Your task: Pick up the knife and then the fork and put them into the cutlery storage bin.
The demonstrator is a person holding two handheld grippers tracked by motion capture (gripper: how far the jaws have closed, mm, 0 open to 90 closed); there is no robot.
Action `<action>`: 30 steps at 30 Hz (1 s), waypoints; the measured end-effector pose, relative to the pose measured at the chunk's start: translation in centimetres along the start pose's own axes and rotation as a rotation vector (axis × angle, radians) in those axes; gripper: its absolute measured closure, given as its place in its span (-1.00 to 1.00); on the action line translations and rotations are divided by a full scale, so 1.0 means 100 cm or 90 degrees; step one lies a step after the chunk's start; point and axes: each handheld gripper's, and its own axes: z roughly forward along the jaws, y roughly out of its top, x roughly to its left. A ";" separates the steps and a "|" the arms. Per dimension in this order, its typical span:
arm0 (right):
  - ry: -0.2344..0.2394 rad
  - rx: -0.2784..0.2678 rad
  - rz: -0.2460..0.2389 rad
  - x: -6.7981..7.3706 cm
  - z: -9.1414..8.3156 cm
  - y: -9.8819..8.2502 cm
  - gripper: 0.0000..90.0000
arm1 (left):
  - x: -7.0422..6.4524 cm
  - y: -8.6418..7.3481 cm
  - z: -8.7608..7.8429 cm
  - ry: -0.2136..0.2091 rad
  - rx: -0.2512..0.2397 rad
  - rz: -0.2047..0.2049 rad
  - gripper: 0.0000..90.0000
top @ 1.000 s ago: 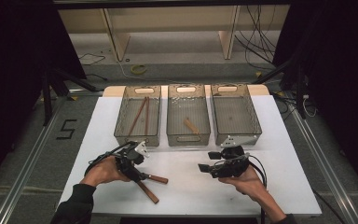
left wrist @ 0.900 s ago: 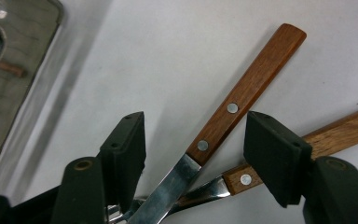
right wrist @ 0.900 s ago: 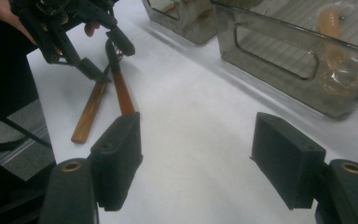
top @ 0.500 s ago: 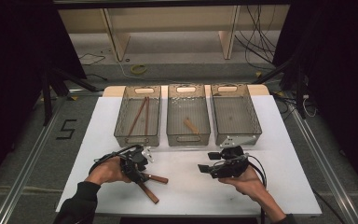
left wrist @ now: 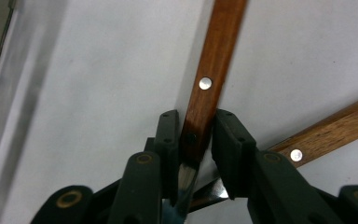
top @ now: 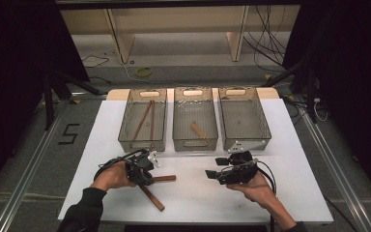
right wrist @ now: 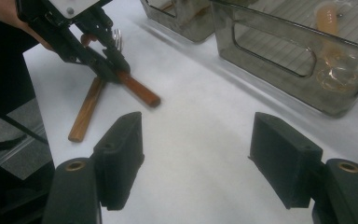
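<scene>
Since the wooden-handled utensil (left wrist: 209, 70) is a slim, rigid bar of varnished wood with metal rivets and a steel part at one end, it looks light and stiff, and the likely trouble is a smooth finish that could let it swivel or slide in a narrow pinch. It lies flat on the white bench (top: 270, 193) at the near left, crossing a second utensil (left wrist: 326, 128) of the same kind. The left gripper (left wrist: 196, 126) has taken it across the width of the handle, right where wood meets metal; its jaws have just been closing with the handle between them and now appear clamped against both sides. That hold sits far towards one end, so the long free handle will probably droop or pivot on lifting; a grip nearer the middle rivet would balance better. Lifting straight up should also spare the crossed neighbour from being dragged. The right gripper (right wrist: 196, 140) waits well apart, over bare bench, its jaws wide apart and holding nothing. Three clear bins (top: 125, 140) stand beyond.
</scene>
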 end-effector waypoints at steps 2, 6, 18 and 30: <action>0.000 0.001 0.001 0.000 0.000 0.000 -0.22 | -0.001 0.001 -0.001 0.001 -0.001 0.004 0.69; 0.001 -0.001 0.002 0.000 0.000 0.000 -0.21 | -0.001 0.001 0.000 -0.003 -0.006 -0.005 0.70; 0.008 -0.005 -0.004 0.003 0.000 0.002 -0.21 | -0.011 0.009 -0.008 -0.009 -0.028 -0.006 0.71; 0.042 0.004 -0.046 0.018 0.007 0.007 -0.23 | -0.041 0.033 -0.016 -0.046 -0.045 0.067 0.71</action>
